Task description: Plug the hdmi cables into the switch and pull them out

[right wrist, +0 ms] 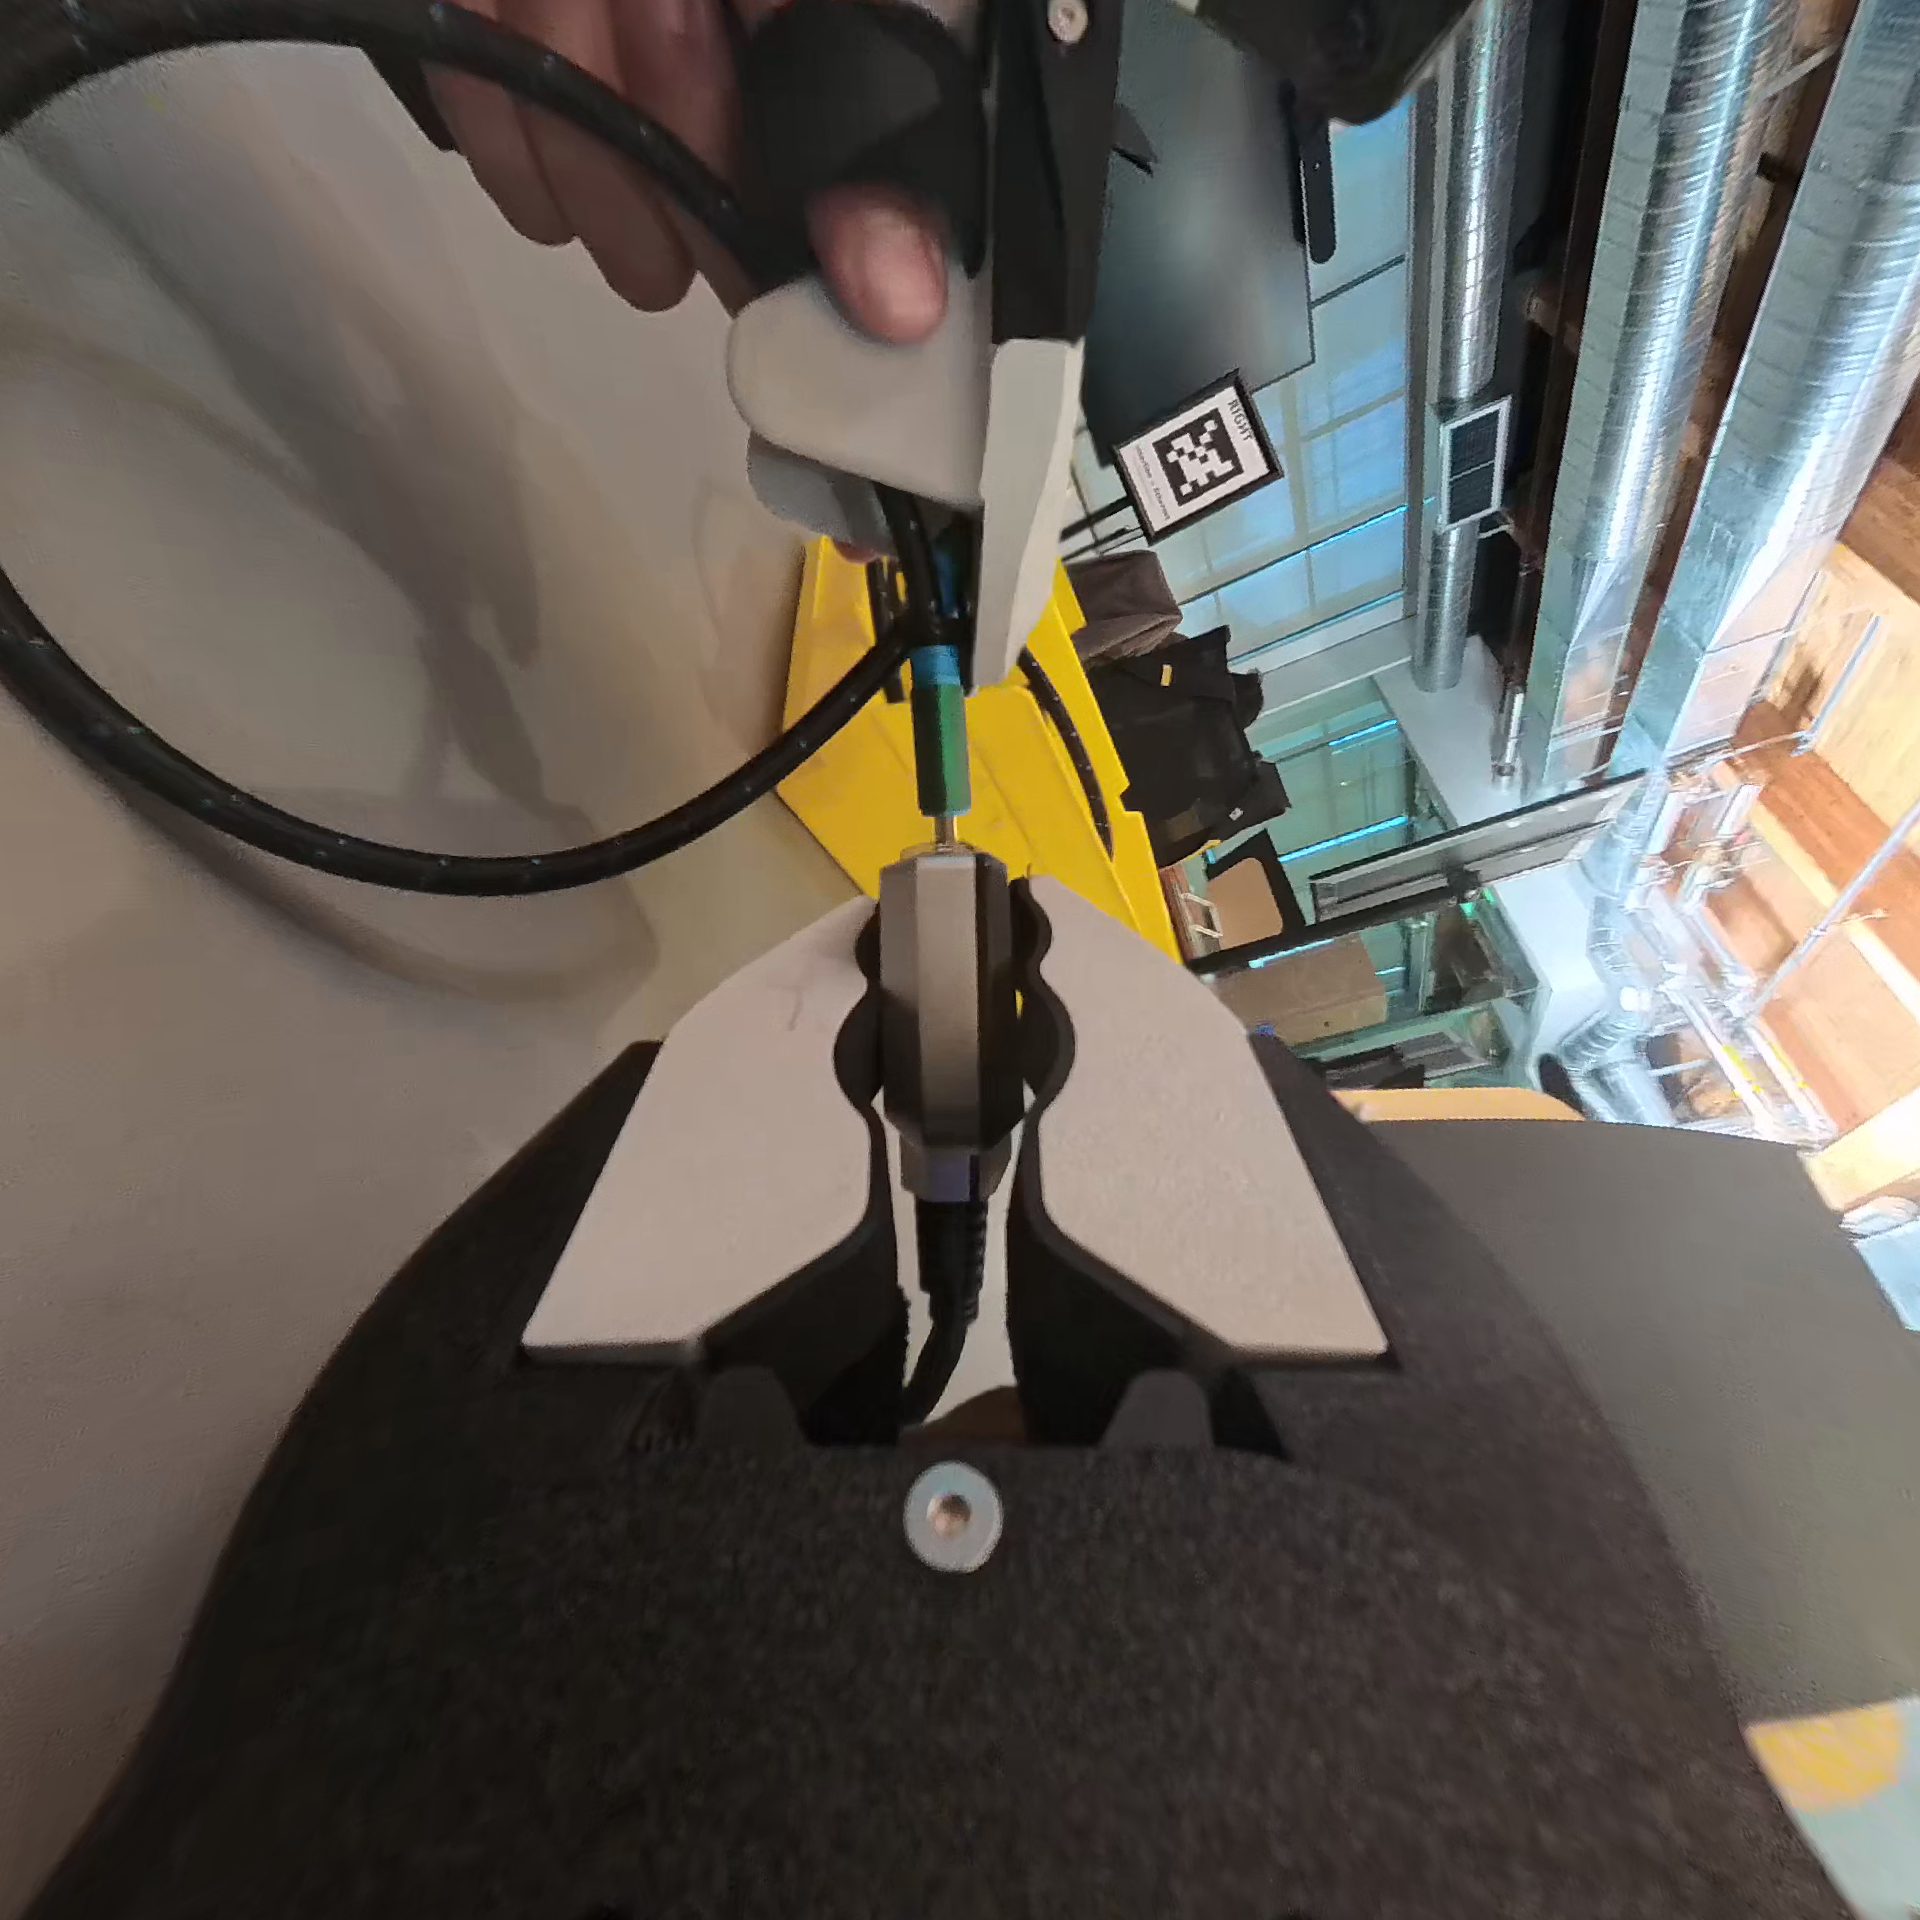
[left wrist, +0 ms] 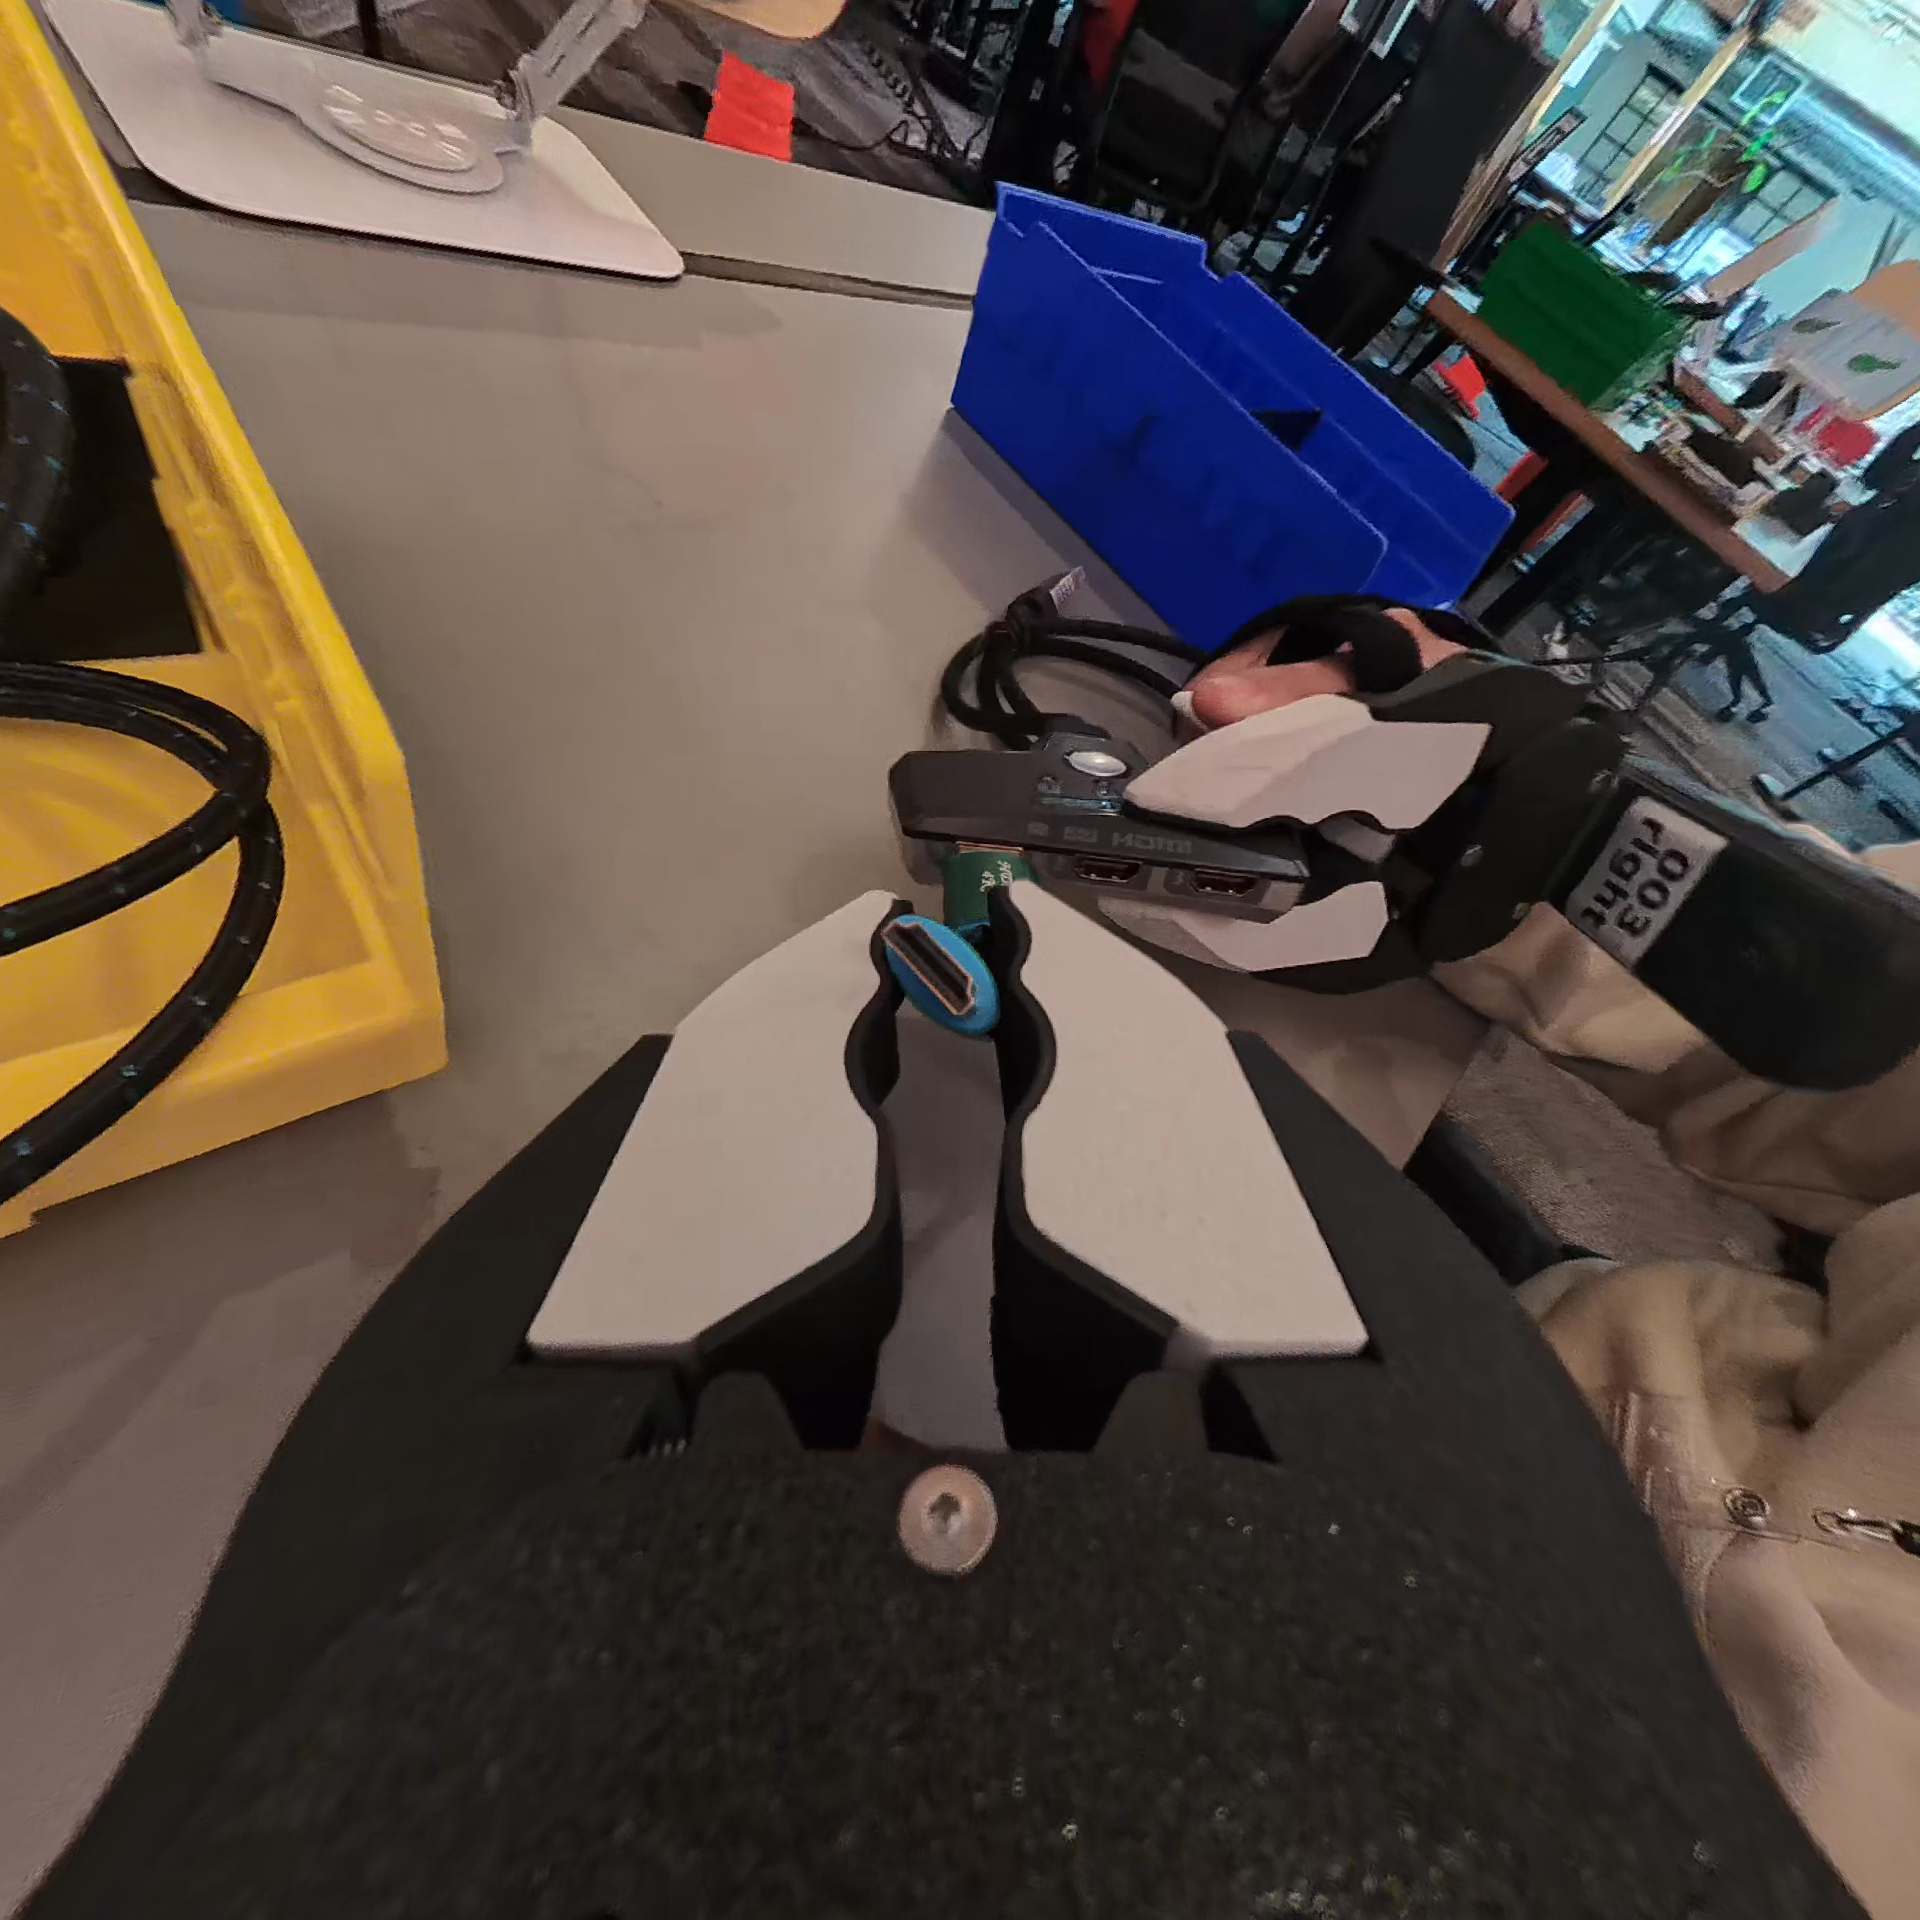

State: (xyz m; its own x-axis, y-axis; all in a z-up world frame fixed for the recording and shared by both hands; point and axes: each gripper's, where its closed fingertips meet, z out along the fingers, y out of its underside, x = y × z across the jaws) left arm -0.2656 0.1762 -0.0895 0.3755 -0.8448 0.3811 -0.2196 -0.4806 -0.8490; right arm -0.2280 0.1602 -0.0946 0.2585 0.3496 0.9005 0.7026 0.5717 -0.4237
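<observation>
My left gripper [left wrist: 940, 914] is shut on an HDMI plug with a blue collar [left wrist: 938, 975], whose metal face points back at the camera. A green plug [left wrist: 982, 883] sticks out past the fingertips toward the switch. My right gripper [left wrist: 1117, 852] is shut on the black HDMI switch [left wrist: 1039, 816] and holds it above the table; two empty ports face me. In the right wrist view the switch [right wrist: 940, 997] sits edge-on in my right gripper [right wrist: 940, 904]. The green plug [right wrist: 940, 748] has its metal tip at the switch's far edge, and the left gripper [right wrist: 904, 582] holds it from above.
A yellow bin [left wrist: 312, 810] with black braided cable [left wrist: 208, 831] stands at the left. A blue bin [left wrist: 1195, 447] stands behind the switch, and a coiled black cable [left wrist: 1039, 665] lies in front of it on the grey table [left wrist: 623, 520]. A white board [left wrist: 364, 177] lies at the back left. The tips of one gripper are about 5 centimetres away from the tips of the other.
</observation>
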